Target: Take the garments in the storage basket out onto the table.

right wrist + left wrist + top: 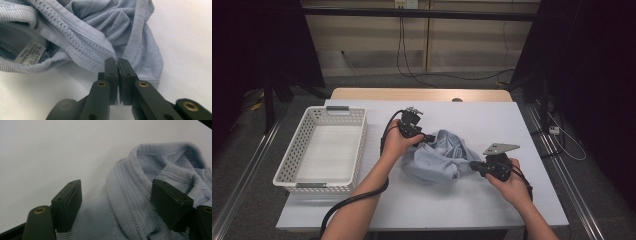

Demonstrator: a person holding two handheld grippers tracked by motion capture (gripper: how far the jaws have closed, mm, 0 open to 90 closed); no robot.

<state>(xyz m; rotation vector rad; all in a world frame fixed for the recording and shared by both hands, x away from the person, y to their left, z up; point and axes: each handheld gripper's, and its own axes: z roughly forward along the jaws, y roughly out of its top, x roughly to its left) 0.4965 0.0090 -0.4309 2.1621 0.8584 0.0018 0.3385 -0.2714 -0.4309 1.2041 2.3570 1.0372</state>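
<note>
On the white worktop [492,205], right of the white basket [307,170], lies a crumpled pale-blue garment [439,160], stretched between both claws. The right claw [117,65] pinches its near hem; the left claw [116,202] gapes wide, straddling the ribbed collar directly ahead.

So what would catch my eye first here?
Probably the crumpled light-blue garment mid-table, worked from both sides. The right gripper has its jaws pinched shut on a ribbed edge, while the left gripper straddles a fold with jaws open. A white basket waits at the left.
</note>
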